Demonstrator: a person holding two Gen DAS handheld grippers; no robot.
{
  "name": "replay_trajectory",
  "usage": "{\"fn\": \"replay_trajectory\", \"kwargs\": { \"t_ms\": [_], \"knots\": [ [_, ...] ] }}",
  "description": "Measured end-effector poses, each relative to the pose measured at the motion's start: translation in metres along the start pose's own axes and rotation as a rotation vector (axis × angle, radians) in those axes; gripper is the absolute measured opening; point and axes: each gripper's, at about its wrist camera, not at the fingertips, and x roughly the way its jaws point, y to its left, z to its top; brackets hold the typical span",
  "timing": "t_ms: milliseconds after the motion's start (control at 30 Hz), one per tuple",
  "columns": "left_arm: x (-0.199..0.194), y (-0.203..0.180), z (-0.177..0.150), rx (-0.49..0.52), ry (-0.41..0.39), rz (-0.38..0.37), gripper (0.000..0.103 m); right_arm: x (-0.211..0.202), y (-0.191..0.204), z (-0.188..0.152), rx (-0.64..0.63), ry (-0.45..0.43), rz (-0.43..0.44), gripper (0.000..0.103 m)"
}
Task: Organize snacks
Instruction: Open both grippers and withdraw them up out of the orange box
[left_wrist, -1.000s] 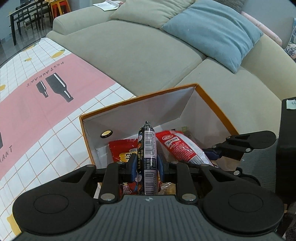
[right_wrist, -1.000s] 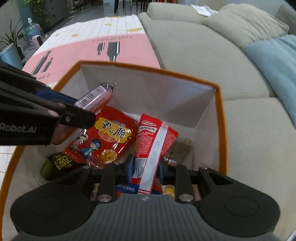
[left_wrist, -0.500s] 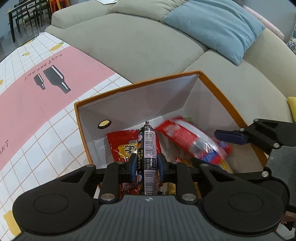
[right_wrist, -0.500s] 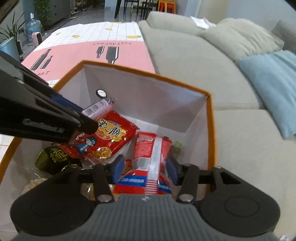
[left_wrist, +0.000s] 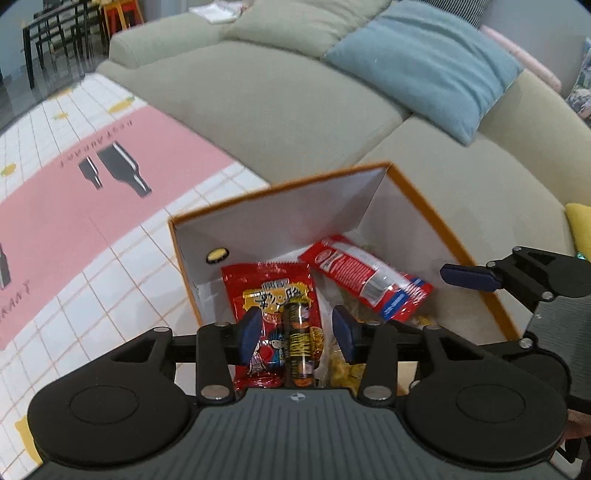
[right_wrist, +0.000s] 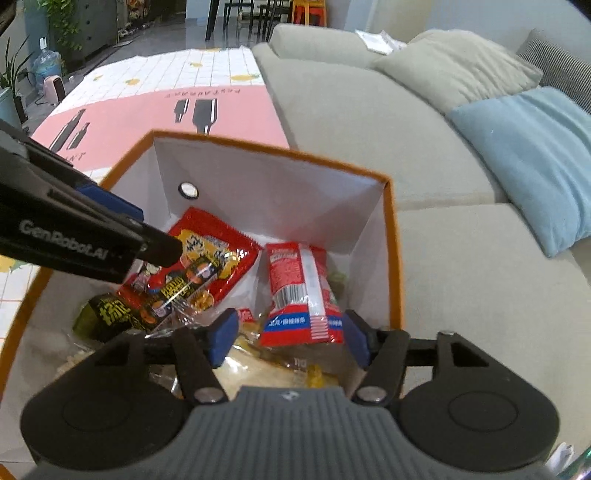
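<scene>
Orange-rimmed box (left_wrist: 436, 206) holds snacks; left gripper (left_wrist: 299, 328) and right gripper (right_wrist: 288, 332), just opening, grip nothing.

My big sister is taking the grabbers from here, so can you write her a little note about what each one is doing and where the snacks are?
Left gripper: its jaws have just been opening, and the sausage stick between them is let go, lying on the red cartoon packet.
Right gripper: its jaws have just been opening too; the red and white packet lies between them, pads off it.
Everything is inside the orange box on the sofa.
Done: both snacks dropped in.
Left: lift both grippers out. No loose snacks show outside the box from here; check around it.
</scene>
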Motion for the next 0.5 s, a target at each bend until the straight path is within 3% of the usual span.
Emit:
{"fn": "replay_trajectory", "kwargs": {
  "t_ms": [200, 500],
  "knots": [
    [-0.049, -0.005, -0.007, 0.025, -0.091, 0.023, 0.059, -0.032, 0.01, 0.006, -0.019, -0.051, -0.004, 0.067],
    [-0.121, -0.002, -0.041, 0.027, -0.222, 0.092, 0.061, -0.09, 0.04, 0.001, 0.022, -0.1, 0.097, 0.069]
  ]
}}
